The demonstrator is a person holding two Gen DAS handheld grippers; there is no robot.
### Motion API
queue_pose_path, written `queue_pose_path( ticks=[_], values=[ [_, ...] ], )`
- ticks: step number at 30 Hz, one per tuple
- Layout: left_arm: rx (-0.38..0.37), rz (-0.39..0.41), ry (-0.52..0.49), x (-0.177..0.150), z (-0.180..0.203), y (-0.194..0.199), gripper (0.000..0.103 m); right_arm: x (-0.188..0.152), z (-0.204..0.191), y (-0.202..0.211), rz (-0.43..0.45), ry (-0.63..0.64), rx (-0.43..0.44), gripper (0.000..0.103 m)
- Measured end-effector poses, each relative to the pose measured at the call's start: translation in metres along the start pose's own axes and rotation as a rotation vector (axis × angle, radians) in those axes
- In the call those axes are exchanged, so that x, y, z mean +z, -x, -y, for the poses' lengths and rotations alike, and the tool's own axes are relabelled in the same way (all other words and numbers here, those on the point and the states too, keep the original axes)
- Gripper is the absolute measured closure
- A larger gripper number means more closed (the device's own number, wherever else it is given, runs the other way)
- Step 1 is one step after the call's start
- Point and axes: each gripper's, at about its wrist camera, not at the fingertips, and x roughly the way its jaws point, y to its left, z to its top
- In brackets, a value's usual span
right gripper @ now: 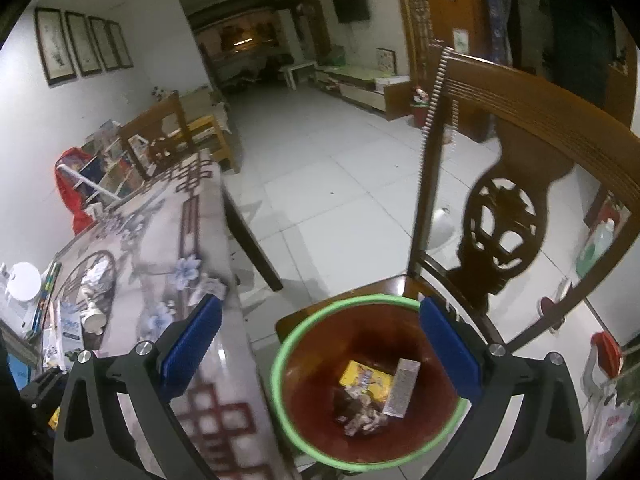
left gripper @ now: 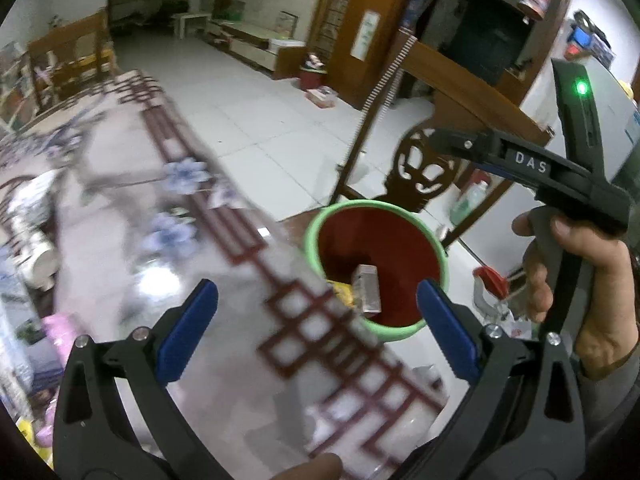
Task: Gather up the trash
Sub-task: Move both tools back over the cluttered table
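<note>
Risk: the bin [right gripper: 370, 384] is sitting on a chair seat [right gripper: 320, 308] close to the table edge, not on the floor; a gripper swinging back toward the table could be clipping its green rim and tipping it. Second risk: the left-wrist view is smeared with motion blur over the tablecloth [left gripper: 132, 208], so the remaining litter there is hard to place, and a hasty reach may be missing it or knocking the white cup [right gripper: 94, 320] lying on its side.

Right gripper [right gripper: 320, 344]: jaws standing wide apart, nothing between the blue pads; it is hovering above the bin's near rim. Left gripper [left gripper: 318, 326]: also spread wide and empty, straddling the table edge with the bin just beyond its right finger.

Trash already in the bin: a yellow packet [right gripper: 366, 380], a grey box [right gripper: 402, 388], crumpled wrappers [right gripper: 360, 416]. A crumpled wrapper [right gripper: 96, 276] and the cup are still lying on the table, well left of the right gripper
</note>
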Motion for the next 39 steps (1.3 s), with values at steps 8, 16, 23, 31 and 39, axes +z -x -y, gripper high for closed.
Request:
queue_pose_path(
  ticks=[8, 16, 23, 31, 39],
  values=[
    [0.077, 0.049, 0.056, -0.016, -0.049, 0.052, 0.005, -0.001, -0.073, -0.003, -0.008, 0.124, 0.068, 0.008],
    [0.156, 0.100, 0.096, -0.039, -0.101, 0.108, 0.005, -0.011, -0.142, -0.006, -0.026, 0.225, 0.144, 0.007],
    [0.229, 0.116, 0.163, -0.070, -0.152, 0.145, 0.005, -0.026, -0.207, -0.013, -0.055, 0.322, 0.209, 0.007],
    [0.278, 0.124, 0.253, -0.107, -0.199, 0.173, 0.005, -0.051, -0.274, -0.025, -0.100, 0.434, 0.261, 0.007],
    [0.270, 0.099, 0.316, -0.145, -0.232, 0.186, 0.005, -0.079, -0.318, -0.036, -0.158, 0.526, 0.307, 0.007]
  ],
)
